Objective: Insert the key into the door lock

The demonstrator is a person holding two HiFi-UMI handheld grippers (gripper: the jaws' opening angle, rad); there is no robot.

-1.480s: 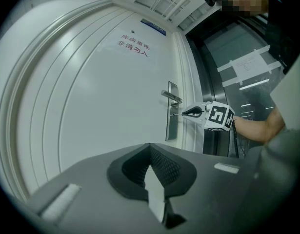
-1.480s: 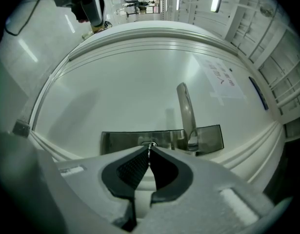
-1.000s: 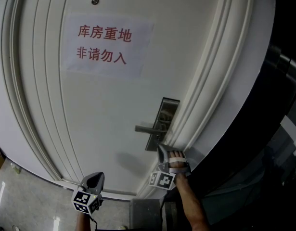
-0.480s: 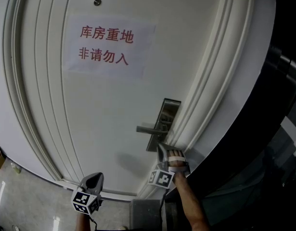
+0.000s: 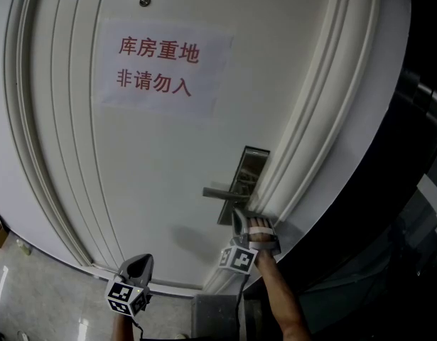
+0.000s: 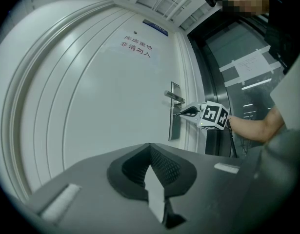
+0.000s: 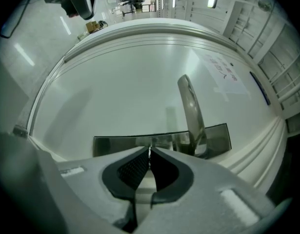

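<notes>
Two red lines, "库房重地 非请勿入", on a white paper sign; right claw pinches a thin key at the steel lock plate; left claw pressed together.

sign high on door; lock plate at right edge; key in right gripper at plate's foot.

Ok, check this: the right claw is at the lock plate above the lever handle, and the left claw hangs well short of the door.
Not above: the right claw is at the lock plate below the lever handle, as the left gripper view shows. The left claw does hang well short of the door.
</notes>
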